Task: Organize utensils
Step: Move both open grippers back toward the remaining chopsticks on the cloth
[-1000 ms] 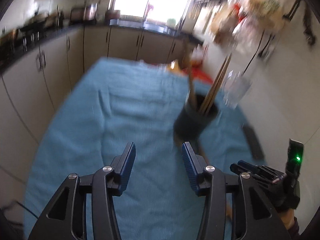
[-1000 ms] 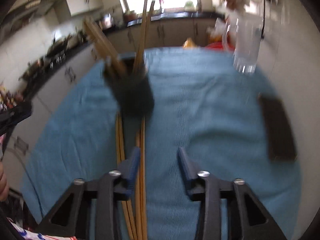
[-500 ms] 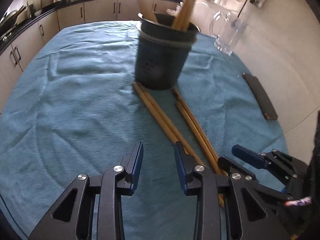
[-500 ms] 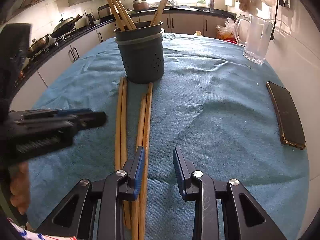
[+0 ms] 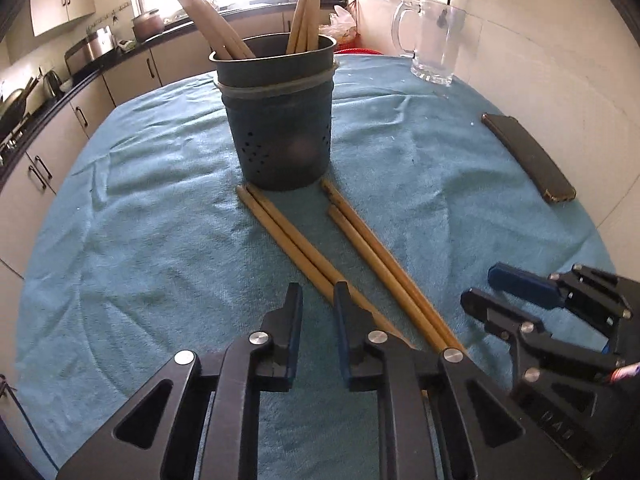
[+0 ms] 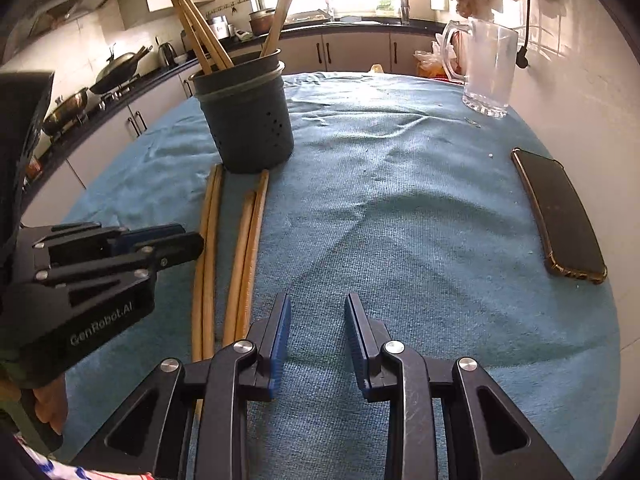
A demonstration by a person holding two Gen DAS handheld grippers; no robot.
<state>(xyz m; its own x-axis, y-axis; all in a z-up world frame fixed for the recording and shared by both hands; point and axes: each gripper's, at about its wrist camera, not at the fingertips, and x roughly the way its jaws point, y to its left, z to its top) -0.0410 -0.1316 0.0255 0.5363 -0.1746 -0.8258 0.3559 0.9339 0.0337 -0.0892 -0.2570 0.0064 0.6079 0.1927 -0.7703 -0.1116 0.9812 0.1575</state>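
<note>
Kitchen cabinets and a dark counter run behind the table, which we see covered by a blue towel (image 5: 140,240). On the counter to the far left sit pans (image 6: 116,68). Nearer the middle of the towel stands a dark perforated utensil holder (image 5: 280,120), upright, with several long wooden chopsticks leaning out of its top. In front of it four loose chopsticks lie flat on the cloth in two pairs: the left pair (image 5: 288,236) and the right pair (image 5: 376,256), each with its far ends almost touching the holder's base and running back toward us. They are plain, pale wood, straight and round. Our left gripper (image 5: 318,300) hovers low over the near stretch of the left pair; its jaws are closing and stand narrow, with only towel showing in the gap, and its right finger overlaps that pair, though we cannot tell whether it touches. Our right gripper (image 6: 316,312) sits just right of the right pair, jaws part open with nothing between them. Further right a clear glass pitcher (image 5: 436,40) stands by the wall, and a dark phone (image 5: 528,156) lies flat at the towel's right edge.
</note>
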